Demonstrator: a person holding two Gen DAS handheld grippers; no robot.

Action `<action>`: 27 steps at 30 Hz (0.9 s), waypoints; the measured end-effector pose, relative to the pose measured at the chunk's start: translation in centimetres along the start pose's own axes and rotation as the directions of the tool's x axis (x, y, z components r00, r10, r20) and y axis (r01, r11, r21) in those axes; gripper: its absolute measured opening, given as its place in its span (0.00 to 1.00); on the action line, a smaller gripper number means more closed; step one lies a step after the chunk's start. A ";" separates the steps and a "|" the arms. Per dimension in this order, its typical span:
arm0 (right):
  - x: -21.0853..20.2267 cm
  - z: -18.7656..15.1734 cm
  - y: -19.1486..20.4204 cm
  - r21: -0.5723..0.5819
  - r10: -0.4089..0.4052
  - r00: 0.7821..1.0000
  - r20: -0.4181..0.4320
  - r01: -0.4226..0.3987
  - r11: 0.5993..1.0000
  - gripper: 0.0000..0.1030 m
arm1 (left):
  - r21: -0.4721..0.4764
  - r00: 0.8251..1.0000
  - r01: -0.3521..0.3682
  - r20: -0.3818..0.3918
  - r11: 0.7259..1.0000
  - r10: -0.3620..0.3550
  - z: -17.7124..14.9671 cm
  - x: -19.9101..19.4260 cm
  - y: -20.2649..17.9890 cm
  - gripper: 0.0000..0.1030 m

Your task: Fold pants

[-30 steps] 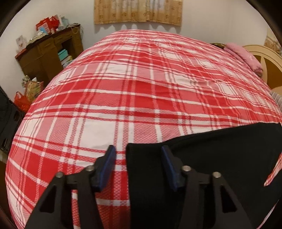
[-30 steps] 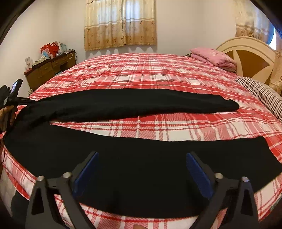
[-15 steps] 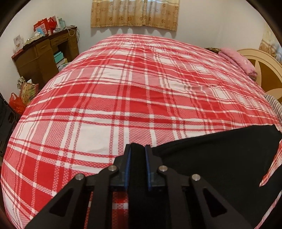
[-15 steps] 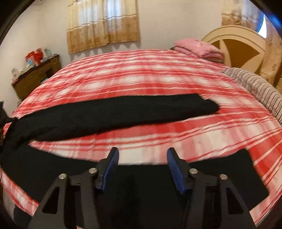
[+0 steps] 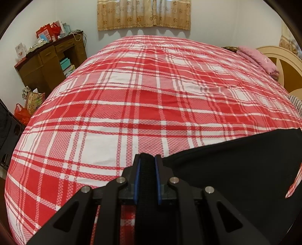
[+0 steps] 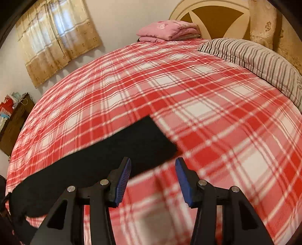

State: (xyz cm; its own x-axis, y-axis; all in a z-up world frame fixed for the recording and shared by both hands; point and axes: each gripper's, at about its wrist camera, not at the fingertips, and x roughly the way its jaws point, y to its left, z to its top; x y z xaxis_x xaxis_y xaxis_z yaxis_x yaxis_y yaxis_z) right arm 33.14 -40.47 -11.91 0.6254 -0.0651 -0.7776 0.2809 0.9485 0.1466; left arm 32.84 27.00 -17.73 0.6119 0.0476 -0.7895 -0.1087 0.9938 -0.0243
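Within the last second the left gripper (image 5: 147,164) had clamped onto the waist end of the black pants (image 5: 236,169) on the plaid bed (image 5: 132,94), while the half-open, empty right gripper (image 6: 152,169) had swung toward what seemed, through blur, the near leg's hem, probably readying a lengthwise fold.

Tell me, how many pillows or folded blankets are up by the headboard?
2. A pink folded blanket sits at the far corner of the bed, beside the headboard. A striped pillow lies along the right edge nearer the camera. More may be hidden beyond the frame.
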 end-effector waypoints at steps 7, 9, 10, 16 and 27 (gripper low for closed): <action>5.1 4.2 1.4 -0.103 -0.035 0.999 -0.033 0.032 0.994 0.49 | -0.008 1.000 -0.008 0.000 1.000 0.008 -0.2 0.3 -0.1 0.14; 6.4 4.7 1.9 -0.120 -0.053 0.997 -0.056 0.046 0.992 0.49 | -0.008 1.000 -0.014 -0.002 1.000 0.014 -0.2 0.4 -0.2 0.14; 7.1 5.0 2.0 -0.123 -0.056 0.996 -0.067 0.047 0.991 0.49 | -0.005 1.000 -0.017 -0.004 1.000 0.017 -0.2 0.5 -0.3 0.14; 10.5 5.6 2.3 -0.123 -0.062 0.991 -0.122 0.046 0.991 0.49 | -0.006 1.000 -0.018 -0.007 1.000 0.018 -0.3 0.7 -0.3 0.14; 10.2 5.0 3.6 -0.207 -0.044 0.994 -0.103 0.022 0.978 0.05 | 0.031 0.998 -0.068 -0.016 0.997 0.068 -0.1 0.9 -1.1 0.14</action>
State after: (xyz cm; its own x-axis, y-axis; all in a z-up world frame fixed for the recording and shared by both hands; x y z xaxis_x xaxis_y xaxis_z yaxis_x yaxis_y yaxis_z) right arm 44.15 -39.31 -16.24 0.5338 -0.0747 -0.8423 0.1380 0.9904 -0.0004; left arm 33.43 25.97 -18.52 0.5903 0.1135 -0.7992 -0.1255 0.9909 0.0481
